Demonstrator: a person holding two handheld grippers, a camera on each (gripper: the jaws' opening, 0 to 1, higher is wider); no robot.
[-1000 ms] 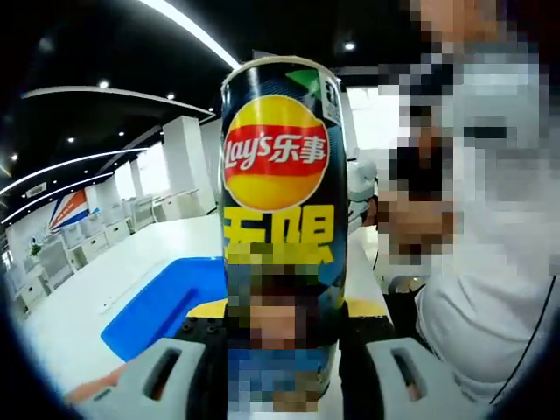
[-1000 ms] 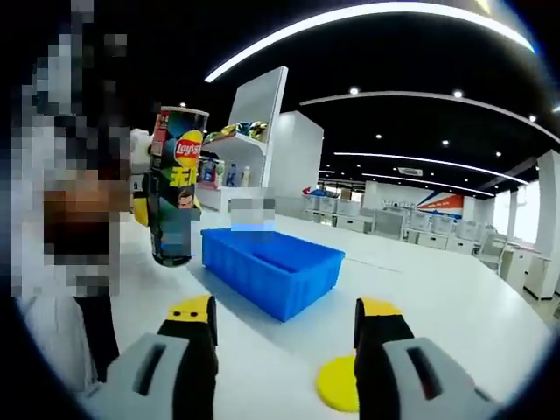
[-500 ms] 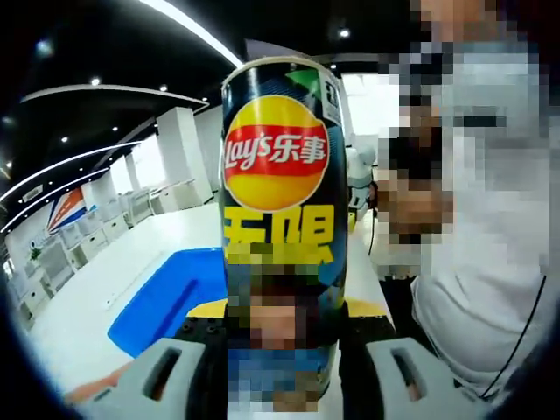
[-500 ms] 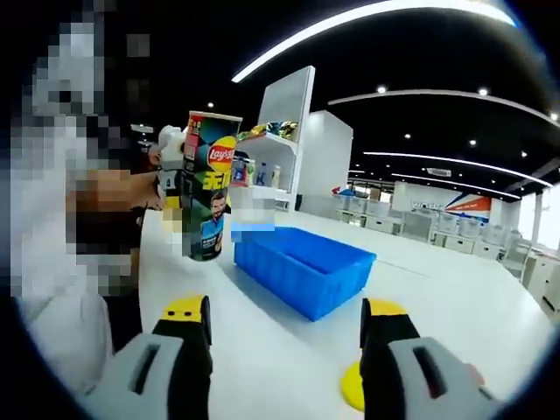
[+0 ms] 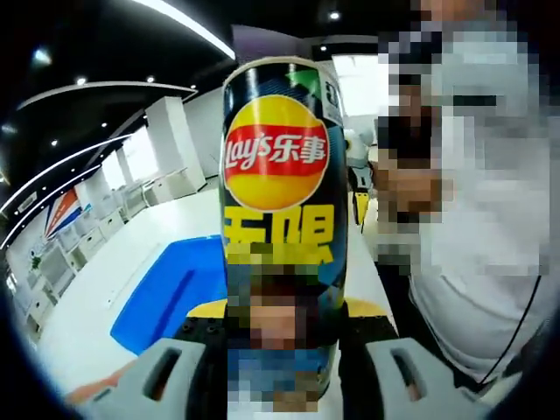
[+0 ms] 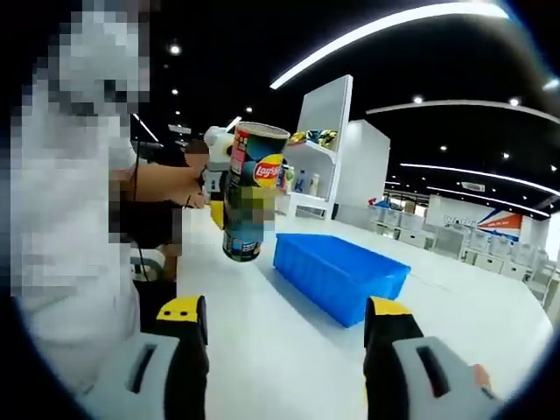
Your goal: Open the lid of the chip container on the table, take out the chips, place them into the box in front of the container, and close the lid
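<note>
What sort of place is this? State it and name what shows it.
Probably a large open-plan office or showroom: long white table, a white display shelf stocked with goods, rows of desks under curved ceiling light strips.

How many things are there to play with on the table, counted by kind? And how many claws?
Chip can: 1, held up in the left claw
Blue box: 1, on the white table
Claws: 2, the left one and the right claw, which is open and holds nothing
Total: 4
</note>
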